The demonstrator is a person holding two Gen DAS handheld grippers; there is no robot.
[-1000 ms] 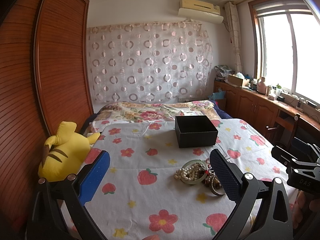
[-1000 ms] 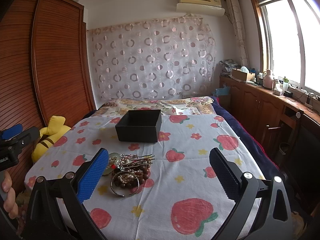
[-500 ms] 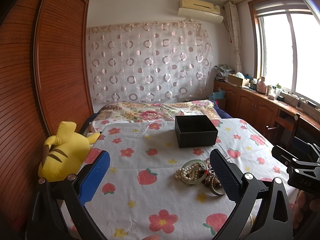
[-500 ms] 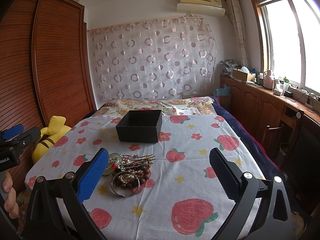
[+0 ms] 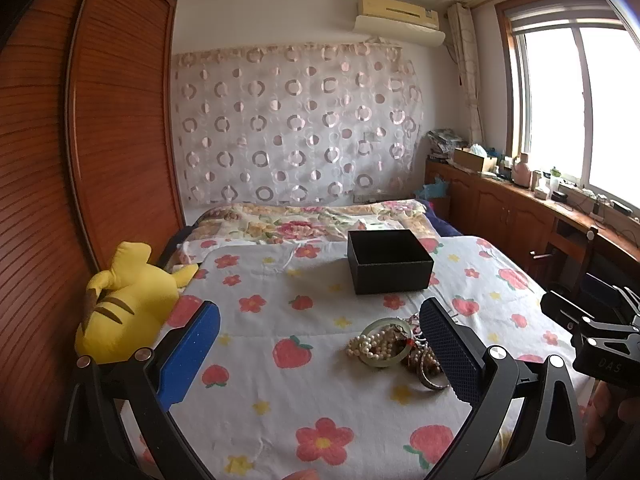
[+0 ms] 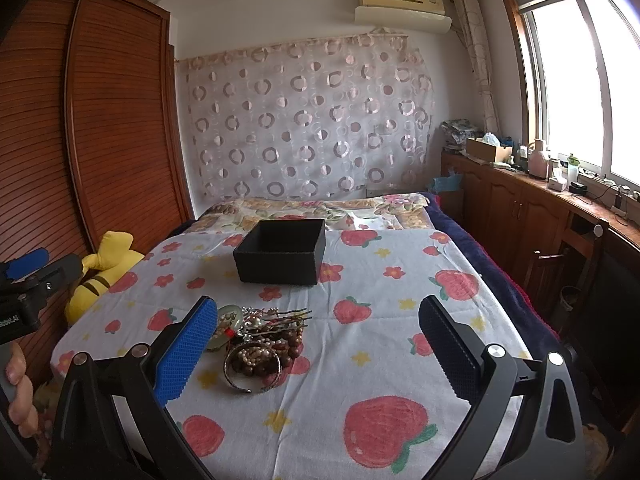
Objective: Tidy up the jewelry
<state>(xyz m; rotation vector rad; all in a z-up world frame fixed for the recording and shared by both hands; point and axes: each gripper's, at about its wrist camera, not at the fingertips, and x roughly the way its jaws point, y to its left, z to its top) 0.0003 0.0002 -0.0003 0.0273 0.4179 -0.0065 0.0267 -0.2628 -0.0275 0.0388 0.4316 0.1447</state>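
Observation:
A pile of jewelry (image 5: 394,346) lies on the strawberry-print bedspread (image 5: 304,320): a pearl strand over a pale green bangle (image 5: 378,342), brown bead bracelets and a metal bangle. The right wrist view shows the same pile (image 6: 256,340) with hair sticks (image 6: 280,316) on top. Behind it stands an open black box (image 5: 388,266), empty, also visible as the black box (image 6: 280,256). My left gripper (image 5: 320,348) is open above the bed, the pile by its right finger. My right gripper (image 6: 316,344) is open, the pile by its left finger.
A yellow plush toy (image 5: 128,300) rests at the bed's left edge against the wooden wardrobe (image 5: 80,160). A folded floral quilt (image 5: 312,220) lies behind the box. Wooden cabinets (image 6: 520,208) with clutter run under the window at right. A hand (image 6: 18,392) holds the left gripper.

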